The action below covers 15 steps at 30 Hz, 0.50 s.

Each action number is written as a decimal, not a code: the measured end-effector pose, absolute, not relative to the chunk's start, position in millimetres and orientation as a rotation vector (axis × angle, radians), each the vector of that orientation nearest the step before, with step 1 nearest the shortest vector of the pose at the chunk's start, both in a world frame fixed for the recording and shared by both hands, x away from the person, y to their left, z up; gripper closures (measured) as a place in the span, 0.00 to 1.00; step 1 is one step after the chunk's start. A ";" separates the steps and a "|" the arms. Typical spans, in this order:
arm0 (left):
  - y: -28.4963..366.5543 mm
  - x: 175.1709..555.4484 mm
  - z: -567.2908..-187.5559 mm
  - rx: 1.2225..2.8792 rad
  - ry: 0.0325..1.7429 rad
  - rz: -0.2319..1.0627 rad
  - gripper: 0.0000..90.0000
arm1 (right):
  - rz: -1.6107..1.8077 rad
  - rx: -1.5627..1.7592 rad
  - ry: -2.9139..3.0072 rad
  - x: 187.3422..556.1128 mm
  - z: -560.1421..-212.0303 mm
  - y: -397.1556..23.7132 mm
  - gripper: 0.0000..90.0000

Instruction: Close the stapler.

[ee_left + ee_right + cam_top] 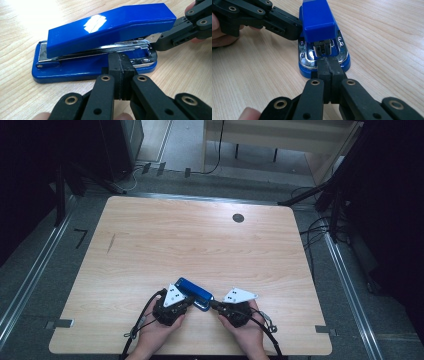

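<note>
- Both pairs of jaws are closed, pad against pad, with nothing held between them. The left gripper presses its closed tip against the long side of a blue stapler; the right gripper rests its closed tip at the stapler's front end.
- The stapler lies flat on a light wooden table, near the edge closest to the person, between the two grippers.
- No brand, label or readable writing shows on the stapler or on the grippers.
- The high view shows the whole layout: the left gripper and the right gripper, each in a hand, each topped by a grey three-cornered plate, with the stapler angled between them, and a small dark round hole near the table's far edge.
- The left gripper view shows the stapler's side: blue top, metal strip beneath it, blue base, and the right gripper touching the metal nose.
- The right gripper view shows the stapler from the front: shiny metal plate and staple slot, with the left gripper against its side.
</note>
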<state>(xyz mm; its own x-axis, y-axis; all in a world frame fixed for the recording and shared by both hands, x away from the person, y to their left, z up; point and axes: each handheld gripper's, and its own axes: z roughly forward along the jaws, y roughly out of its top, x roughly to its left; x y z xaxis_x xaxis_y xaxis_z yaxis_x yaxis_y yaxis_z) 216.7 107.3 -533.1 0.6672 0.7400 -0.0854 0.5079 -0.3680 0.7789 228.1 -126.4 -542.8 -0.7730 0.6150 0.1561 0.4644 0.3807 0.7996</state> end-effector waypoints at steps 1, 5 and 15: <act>107.4 216.7 -533.1 2.049 0.965 0.353 1.00 | 1.346 0.974 2.468 228.0 -542.6 -126.7 1.00; 107.9 217.2 -533.2 2.046 0.966 0.344 1.00 | 1.350 0.977 2.461 226.7 -540.8 -127.5 1.00; 105.2 215.3 -533.4 2.082 0.954 0.369 1.00 | 1.335 0.990 2.460 228.2 -539.8 -126.6 1.00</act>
